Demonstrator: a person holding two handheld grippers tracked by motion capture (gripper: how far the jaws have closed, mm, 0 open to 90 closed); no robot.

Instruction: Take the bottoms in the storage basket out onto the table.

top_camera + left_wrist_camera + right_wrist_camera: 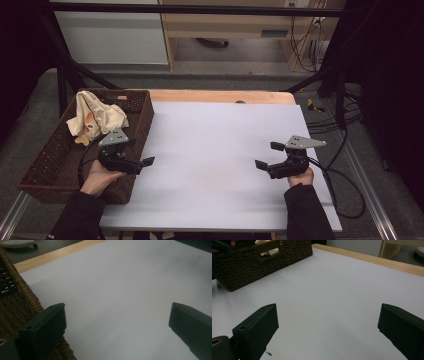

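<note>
A: Left side? 
B: Dark brown woven wicker basket [137,107] on the white worktop [215,150] holds one crumpled cream cloth [95,117]. Left gripper [146,155] beside the basket, fingers apart, empty.
A: Right side?
B: Right gripper [266,155] over bare worktop, fingers apart, empty.

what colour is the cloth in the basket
Cream with orange marks; the cloth shows best in the high view, lying in the brown basket.
</note>
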